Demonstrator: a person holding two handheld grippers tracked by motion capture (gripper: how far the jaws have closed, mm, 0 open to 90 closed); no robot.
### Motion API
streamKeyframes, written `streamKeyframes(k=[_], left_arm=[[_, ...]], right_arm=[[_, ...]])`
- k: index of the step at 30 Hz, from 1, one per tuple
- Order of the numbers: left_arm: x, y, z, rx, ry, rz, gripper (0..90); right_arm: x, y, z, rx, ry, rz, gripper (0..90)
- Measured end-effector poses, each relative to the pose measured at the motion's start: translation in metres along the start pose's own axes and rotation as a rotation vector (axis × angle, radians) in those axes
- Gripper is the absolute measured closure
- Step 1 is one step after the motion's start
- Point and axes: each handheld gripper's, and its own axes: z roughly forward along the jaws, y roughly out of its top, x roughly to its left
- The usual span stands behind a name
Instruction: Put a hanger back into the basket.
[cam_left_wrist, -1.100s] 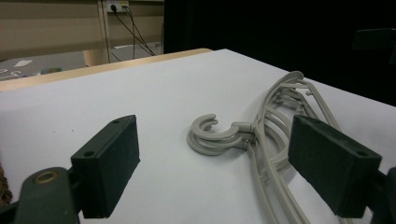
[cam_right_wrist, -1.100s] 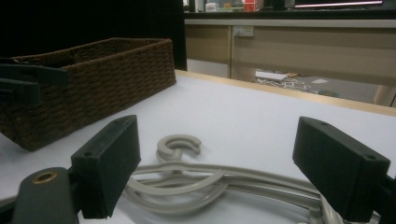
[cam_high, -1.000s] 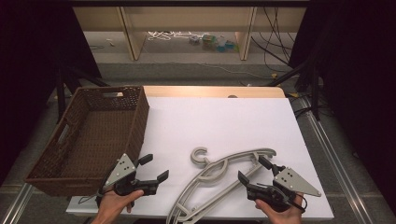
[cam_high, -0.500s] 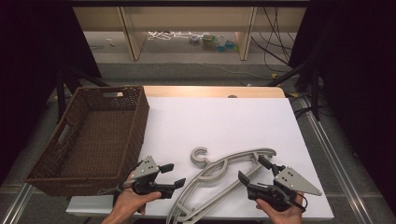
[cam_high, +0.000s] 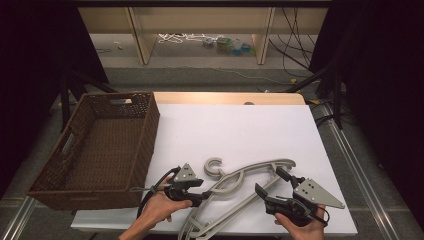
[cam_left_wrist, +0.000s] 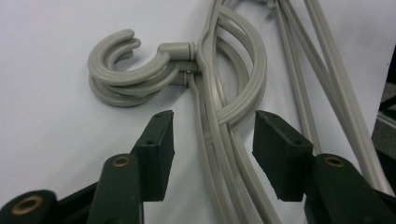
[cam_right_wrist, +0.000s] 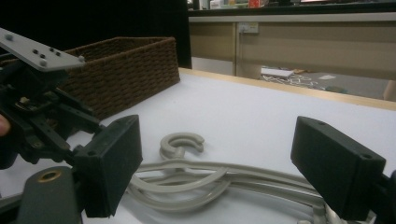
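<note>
A stack of grey plastic hangers (cam_high: 235, 182) lies on the white table (cam_high: 240, 125) near its front edge, hooks (cam_left_wrist: 123, 70) together. My left gripper (cam_high: 204, 194) sits at the stack's left arm. In the left gripper view the bundled hanger arms (cam_left_wrist: 224, 135) pass between the gripper's pads (cam_left_wrist: 212, 151); its jaws have just been closing, with a gap still on each side. My right gripper (cam_high: 270, 181) stands wide open at the stack's right arm, and the hangers (cam_right_wrist: 187, 179) lie low between its jaws (cam_right_wrist: 224, 170).
A brown wicker basket (cam_high: 145, 145) stands at the table's left edge, close to my left hand. Behind the table are a wooden shelf unit (cam_high: 200, 30) and cables on the floor. The left gripper's body (cam_right_wrist: 32, 102) shows in the right gripper view.
My left gripper has slid right from beside the basket to the hangers, and its jaws have narrowed around the left arm. The right gripper and the hangers have kept still.
</note>
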Motion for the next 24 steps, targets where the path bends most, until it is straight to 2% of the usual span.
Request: streamKeyframes(k=[1, 3, 5, 7, 10, 12, 13, 15, 16, 17, 18, 19, 21, 24], left_arm=[[0.001, 0.000, 0.001, 0.032, -0.008, 0.024, 50.9], [0.000, 0.000, 0.002, 0.042, 0.002, 0.017, 53.7], [0.002, 0.001, 0.003, 0.070, 0.002, 0.031, 56.9], [0.002, 0.001, 0.003, 0.076, 0.009, 0.028, 59.1], [0.004, 0.003, 0.005, 0.103, -0.005, 0.034, 61.4], [0.004, 0.005, 0.008, 0.115, -0.012, 0.017, 62.8], [0.004, 0.006, 0.008, 0.139, -0.012, 0.040, 63.6], [0.004, 0.007, 0.010, 0.147, -0.015, 0.037, 65.3], [0.002, 0.008, 0.012, 0.139, -0.018, 0.018, 66.5], [0.002, 0.008, 0.012, 0.139, -0.018, 0.018, 67.3], [0.005, 0.011, 0.012, 0.180, -0.021, 0.067, 68.6], [0.004, 0.012, 0.014, 0.182, -0.017, 0.059, 69.7], [0.004, 0.014, 0.015, 0.211, -0.008, 0.081, 71.6], [0.004, 0.015, 0.016, 0.216, -0.015, 0.074, 74.4]], right_arm=[[0.000, 0.000, 0.000, -0.006, -0.001, 0.001, 17.3], [0.001, 0.000, 0.000, 0.001, 0.006, 0.004, 17.4], [0.000, 0.000, 0.001, -0.002, 0.006, 0.002, 17.4], [0.000, 0.000, 0.001, 0.000, 0.007, 0.005, 17.5], [0.001, -0.001, 0.001, -0.001, 0.015, 0.012, 18.0], [0.001, -0.001, 0.003, -0.011, 0.019, 0.006, 18.2], [0.000, -0.001, 0.003, -0.015, 0.022, -0.007, 18.2], [0.001, -0.001, 0.002, -0.001, 0.017, 0.015, 18.2], [0.001, -0.001, 0.002, -0.001, 0.019, 0.014, 18.2], [0.001, -0.001, 0.002, -0.001, 0.018, 0.014, 18.2], [0.001, -0.001, 0.002, 0.000, 0.019, 0.014, 18.2], [0.000, -0.001, 0.001, 0.011, 0.012, 0.004, 18.2], [0.001, 0.000, 0.001, 0.006, 0.022, 0.008, 18.2], [0.001, 0.000, 0.001, 0.017, 0.024, 0.008, 18.3]])
